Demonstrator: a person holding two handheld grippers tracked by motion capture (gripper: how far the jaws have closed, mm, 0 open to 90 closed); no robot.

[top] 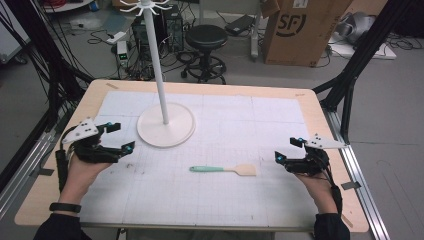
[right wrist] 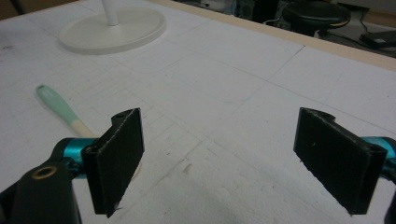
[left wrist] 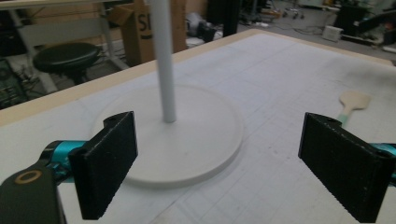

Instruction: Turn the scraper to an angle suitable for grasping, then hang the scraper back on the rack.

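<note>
Lying flat on the gridded mat [top: 280, 200], the spatula [top: 223, 170] sits between the left gripper [top: 121, 137] and right gripper [top: 288, 150], both with jaws spread and empty.

A black stool [top: 206, 37] and cardboard box [top: 300, 30] stand beyond the table [top: 210, 87].

Tabletop [top: 280, 200]: open mat across the centre and at 6 o'clock, passable from both sides. Obstacles: stand [top: 165, 125], round base and upright pole, at 11 o'clock from centre; spatula [top: 223, 169] lying flat just below centre, bare mat on all its sides, well apart from the stand.
</note>
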